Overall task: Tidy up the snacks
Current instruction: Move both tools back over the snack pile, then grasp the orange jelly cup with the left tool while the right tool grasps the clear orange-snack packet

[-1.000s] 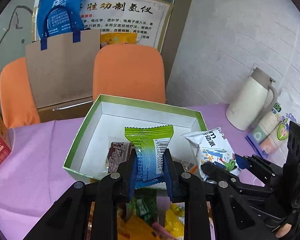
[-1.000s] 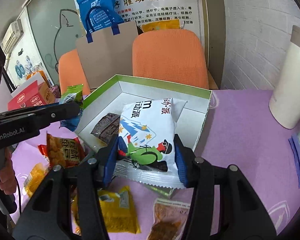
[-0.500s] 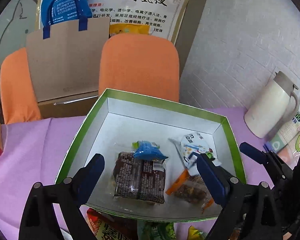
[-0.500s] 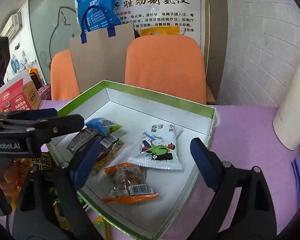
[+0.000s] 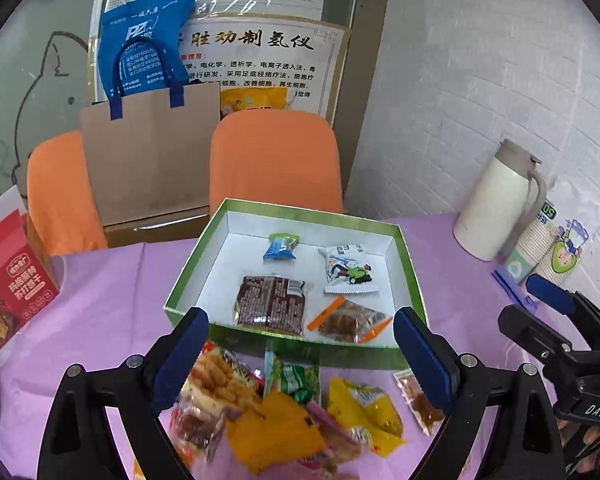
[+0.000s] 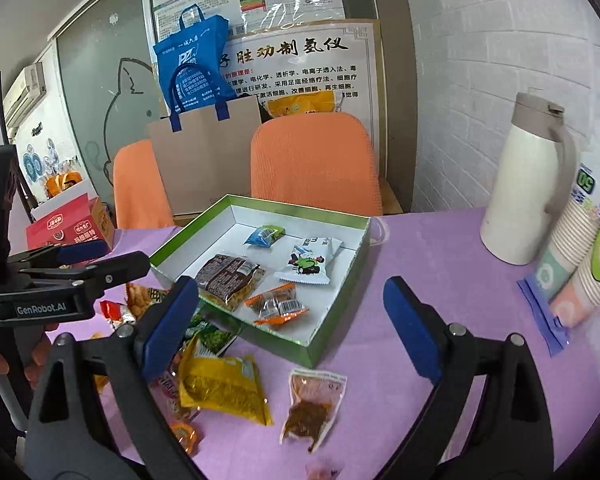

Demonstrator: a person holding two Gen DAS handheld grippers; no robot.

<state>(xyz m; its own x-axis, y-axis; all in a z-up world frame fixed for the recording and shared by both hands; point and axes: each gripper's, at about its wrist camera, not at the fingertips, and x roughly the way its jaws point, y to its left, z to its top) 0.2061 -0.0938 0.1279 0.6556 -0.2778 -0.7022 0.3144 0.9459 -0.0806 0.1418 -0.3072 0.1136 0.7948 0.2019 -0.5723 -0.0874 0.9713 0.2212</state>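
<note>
A green-rimmed white box (image 5: 410, 276) (image 6: 336, 292) sits on the purple table. It holds a small blue-green packet (image 5: 281, 247) (image 6: 263, 236), a white cartoon packet (image 5: 350, 270) (image 6: 310, 262), a brown packet (image 5: 271, 305) (image 6: 228, 274) and an orange-edged packet (image 5: 350, 320) (image 6: 278, 304). My left gripper (image 5: 300, 364) hangs open and empty over the loose snack pile (image 5: 284, 412) in front of the box. The right gripper (image 6: 290, 332) is open and empty too, above a yellow packet (image 6: 224, 388) and a clear packet of brown snack (image 6: 314, 404).
A white thermos (image 5: 496, 204) (image 6: 524, 184) and a sleeve of paper cups (image 5: 548, 252) (image 6: 580, 256) stand at the right. A red snack carton (image 5: 8, 280) (image 6: 72, 226) sits at the left. Two orange chairs (image 5: 276, 168) and a paper bag (image 5: 152, 152) are behind the table.
Both grippers opened and dropped their packets into the box, the left the blue-green one, the right the white cartoon one. Both then pulled back and up over the loose pile.
</note>
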